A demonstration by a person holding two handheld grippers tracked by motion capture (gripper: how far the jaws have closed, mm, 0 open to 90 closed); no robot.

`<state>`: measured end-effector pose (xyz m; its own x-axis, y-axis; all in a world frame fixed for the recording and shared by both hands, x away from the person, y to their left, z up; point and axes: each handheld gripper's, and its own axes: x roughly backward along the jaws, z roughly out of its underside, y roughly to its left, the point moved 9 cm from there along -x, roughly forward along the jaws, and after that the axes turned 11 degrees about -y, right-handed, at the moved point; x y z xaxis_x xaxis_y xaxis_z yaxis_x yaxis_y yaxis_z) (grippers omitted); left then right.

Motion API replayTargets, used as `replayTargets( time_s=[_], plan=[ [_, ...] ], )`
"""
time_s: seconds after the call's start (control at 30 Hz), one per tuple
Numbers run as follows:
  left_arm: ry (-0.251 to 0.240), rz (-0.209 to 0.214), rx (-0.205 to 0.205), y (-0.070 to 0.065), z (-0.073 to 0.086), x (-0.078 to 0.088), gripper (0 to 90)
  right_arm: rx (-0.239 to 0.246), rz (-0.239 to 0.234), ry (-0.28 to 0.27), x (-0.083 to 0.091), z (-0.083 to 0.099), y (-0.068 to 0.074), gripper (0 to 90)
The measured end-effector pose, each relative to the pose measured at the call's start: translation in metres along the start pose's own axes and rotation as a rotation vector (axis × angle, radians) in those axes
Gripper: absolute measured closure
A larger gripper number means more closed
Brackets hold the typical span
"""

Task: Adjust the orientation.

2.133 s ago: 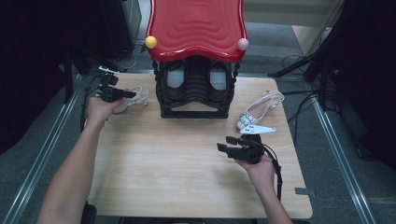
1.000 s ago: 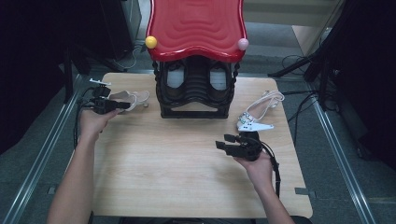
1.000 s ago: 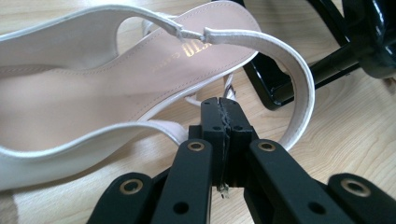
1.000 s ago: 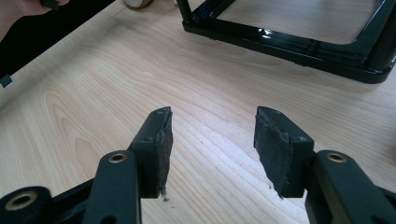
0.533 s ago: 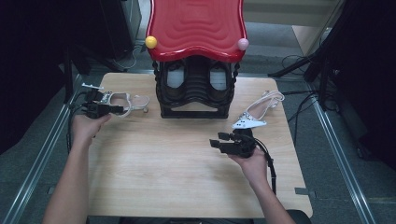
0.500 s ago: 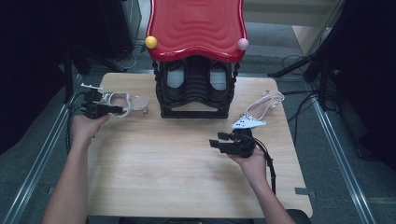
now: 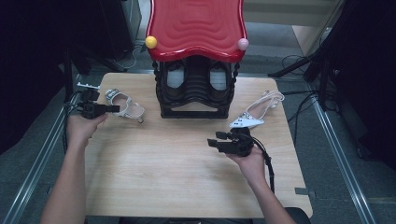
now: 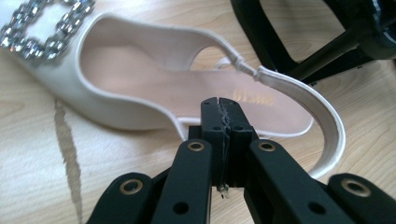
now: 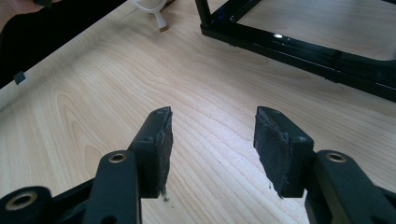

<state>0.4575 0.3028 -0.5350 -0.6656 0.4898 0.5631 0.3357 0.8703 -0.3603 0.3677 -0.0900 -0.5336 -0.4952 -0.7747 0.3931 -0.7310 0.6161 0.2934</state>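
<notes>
The cream slingback shoe (image 7: 125, 106) lies near the counter's (image 7: 177, 177) far left corner, on its sole, just beside the left leg of the black shoe rack (image 7: 195, 93). In the left gripper view the shoe (image 8: 154, 88) is seen from its side: a jewelled buckle (image 8: 44, 28) on the toe, a pink insole, a thin heel strap (image 8: 322, 126) looping round the back.

The left gripper (image 7: 109, 108) is held at the shoe's near side with its fingers (image 8: 210, 116) pressed fully together — nothing appears to be caught between them; whether they touch the shoe's rim cannot be told. The right gripper (image 7: 215, 140) hovers over bare wood towards the near right, its fingers (image 9: 159, 140) well apart and empty.

The shoe is judged light, with a fairly stiff sole and side wall but a soft, yielding strap. The smooth leather may slip, and the buckle stones could be scratched or knocked loose. A hold is best taken on the firm side wall near the middle, one finger inside and one outside — the strap would only stretch and let the shoe swing.

The rack's frame stands close on the shoe's right and could be struck when the shoe is lifted. A second, matching shoe (image 7: 257, 112) lies near the far right edge, well apart. The rack's red wavy top (image 7: 196, 25) overhangs the shelves, which narrows the way in from above.
</notes>
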Motion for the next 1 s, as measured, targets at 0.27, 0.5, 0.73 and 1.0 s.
replayTargets(
  time_s=[0.27,0.5,0.73,1.0],
  plan=[
    [-0.001,-0.008,-0.019,-0.007,-0.007,-0.017,88.5,0.001,0.013,0.004,0.006,0.004,0.000,48.3],
    [0.016,-0.025,0.019,0.002,0.002,-0.032,88.7,-0.013,0.031,-0.001,0.013,0.007,-0.003,48.2],
    [0.017,-0.053,0.034,0.012,0.009,-0.025,89.4,-0.013,0.031,0.000,0.014,0.007,-0.005,48.2],
    [0.017,-0.085,0.053,0.026,0.013,-0.011,89.5,-0.001,0.018,0.001,0.008,0.005,-0.003,48.2]
  ],
)
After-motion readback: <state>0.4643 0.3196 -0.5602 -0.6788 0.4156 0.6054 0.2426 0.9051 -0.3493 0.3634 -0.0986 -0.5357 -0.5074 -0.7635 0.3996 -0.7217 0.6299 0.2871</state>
